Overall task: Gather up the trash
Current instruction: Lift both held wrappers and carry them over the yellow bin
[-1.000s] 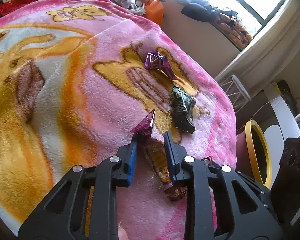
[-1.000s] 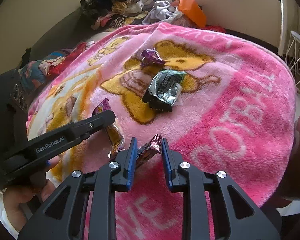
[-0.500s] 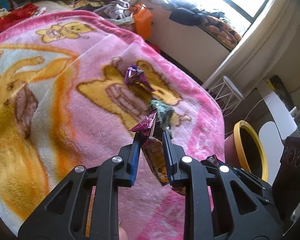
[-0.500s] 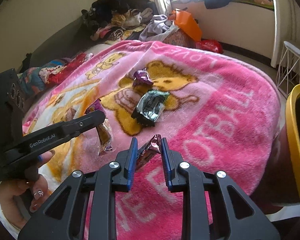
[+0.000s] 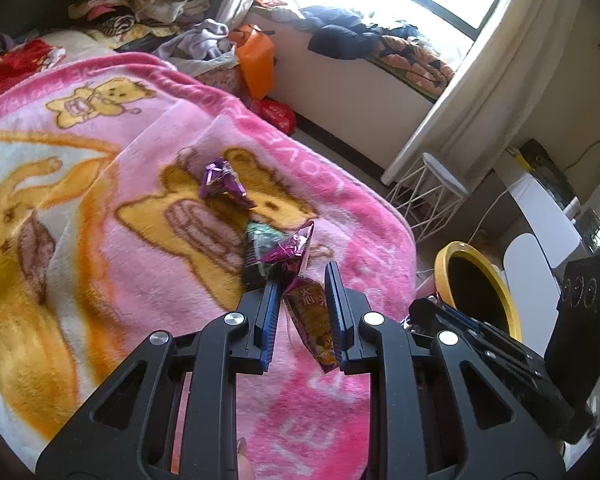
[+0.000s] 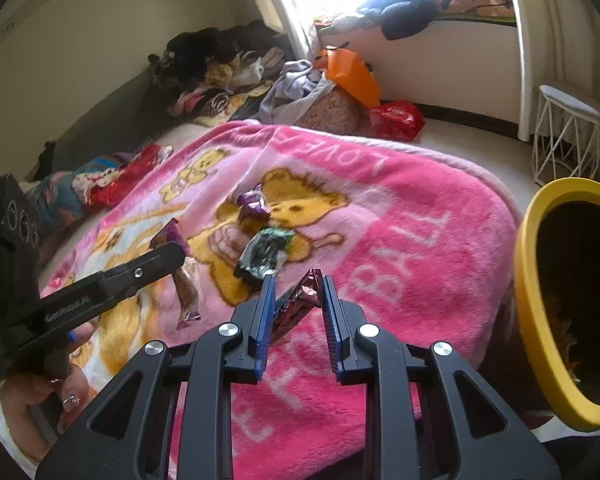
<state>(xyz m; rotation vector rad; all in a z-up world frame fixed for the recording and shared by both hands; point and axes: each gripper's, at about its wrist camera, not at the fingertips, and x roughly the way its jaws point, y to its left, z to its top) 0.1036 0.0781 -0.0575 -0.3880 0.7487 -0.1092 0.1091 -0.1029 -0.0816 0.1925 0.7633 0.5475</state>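
My left gripper (image 5: 302,276) is shut on a purple and orange snack wrapper (image 5: 300,284), which hangs above the pink bear blanket (image 5: 100,220). The same gripper (image 6: 180,252) and wrapper (image 6: 186,292) show at the left of the right wrist view. My right gripper (image 6: 296,284) is shut on a dark red foil wrapper (image 6: 298,304). On the blanket lie a crumpled purple wrapper (image 5: 220,182) (image 6: 252,204) and a dark green wrapper (image 6: 264,254) (image 5: 258,252). A yellow-rimmed bin (image 6: 540,300) (image 5: 496,292) stands at the right, beside the bed.
Clothes pile up (image 6: 228,68) at the bed's far end, with an orange bag (image 6: 352,74) and a red bag (image 6: 396,120) on the floor. A white wire stool (image 6: 568,136) stands near the window wall. A hand (image 6: 40,396) holds the left gripper.
Both grippers have risen from the blanket with their wrappers and shifted toward the yellow-rimmed bin, which now shows larger in both views.
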